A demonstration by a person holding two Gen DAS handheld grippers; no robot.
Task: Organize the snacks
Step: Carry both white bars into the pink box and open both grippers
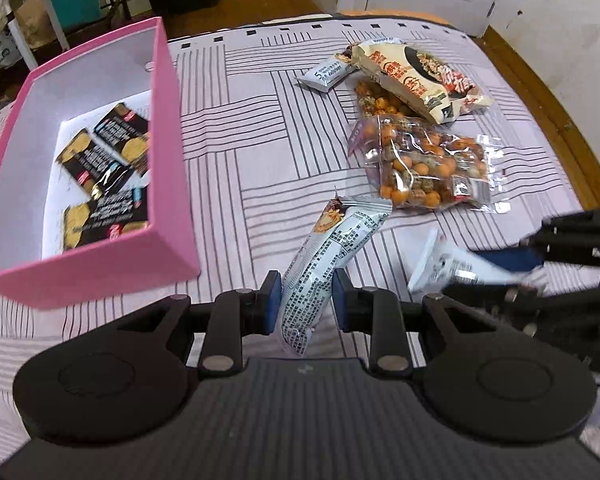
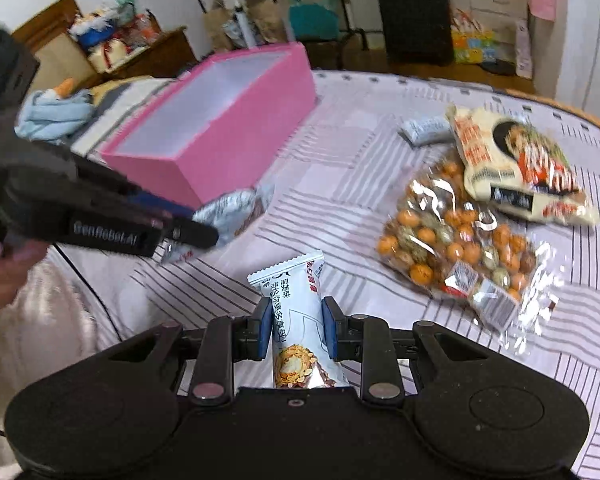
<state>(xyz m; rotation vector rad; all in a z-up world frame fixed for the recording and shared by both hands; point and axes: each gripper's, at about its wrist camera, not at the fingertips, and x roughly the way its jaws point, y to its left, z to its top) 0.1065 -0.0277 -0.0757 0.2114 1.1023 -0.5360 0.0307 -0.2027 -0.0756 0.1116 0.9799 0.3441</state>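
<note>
- A white snack bar (image 1: 324, 264) is clamped in my left hand-held gripper (image 1: 306, 300), lifted above the striped bed sheet (image 1: 260, 152).
- My right hand-held gripper (image 2: 294, 330) grips a second white bar (image 2: 296, 320).
- The pink box (image 1: 168, 120) holding dark cracker packs (image 1: 100, 160) sits to the left.

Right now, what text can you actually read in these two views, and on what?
"GenRobot.AI", blurred: side of the left gripper.
"5": small white bar by the noodle packet.
Chinese print on the bar in the right gripper: too small to read.
Bar in the left gripper's back print: too small.
Noodle packet, cracker packs in the pink box: blurred.
</note>
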